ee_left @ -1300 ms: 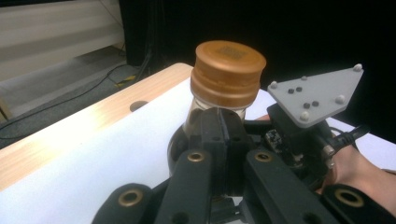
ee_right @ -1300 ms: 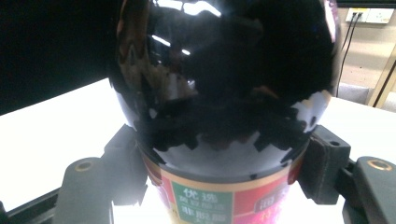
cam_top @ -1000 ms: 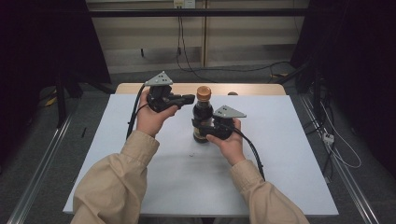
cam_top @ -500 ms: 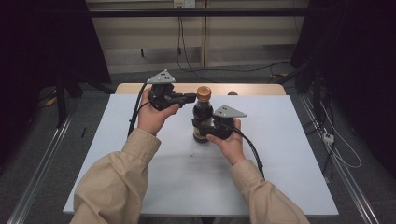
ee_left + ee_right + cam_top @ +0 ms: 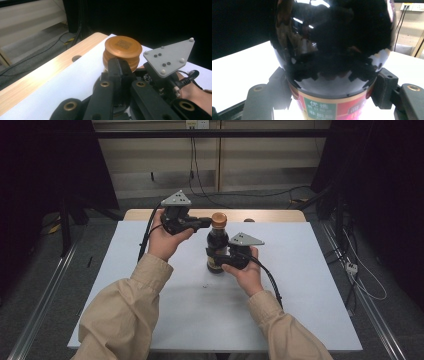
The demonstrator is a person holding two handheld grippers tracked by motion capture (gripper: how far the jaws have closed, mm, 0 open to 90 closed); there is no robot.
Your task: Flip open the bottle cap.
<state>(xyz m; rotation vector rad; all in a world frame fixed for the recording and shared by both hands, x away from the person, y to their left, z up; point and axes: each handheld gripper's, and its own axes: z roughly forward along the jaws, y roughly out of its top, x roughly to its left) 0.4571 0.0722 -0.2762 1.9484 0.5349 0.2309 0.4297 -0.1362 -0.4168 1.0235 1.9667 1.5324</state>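
A dark sauce bottle [image 5: 218, 241] with an orange-brown cap [image 5: 218, 219] stands upright near the middle of the white table [image 5: 305, 285]. My right gripper [image 5: 216, 258] is shut on its lower body; in the right gripper view the jaws press both sides of the glossy bottle [image 5: 332, 50] just above its red and green label [image 5: 322, 107]. My left gripper [image 5: 204, 223] is held level at cap height, to the left of the cap. In the left gripper view its jaws [image 5: 119, 65] are shut together, with the tips right at the side of the cap [image 5: 122, 46].
A wooden strip [image 5: 270, 215] with a hole [image 5: 76, 58] runs along the table's far edge. Cables lie on the floor behind and to the right. The right hand's grey plate [image 5: 168, 56] sits close beside the cap. Dark curtains flank the table.
My left gripper has edged slightly right and up toward the cap. The bottle and my right gripper have stayed put.
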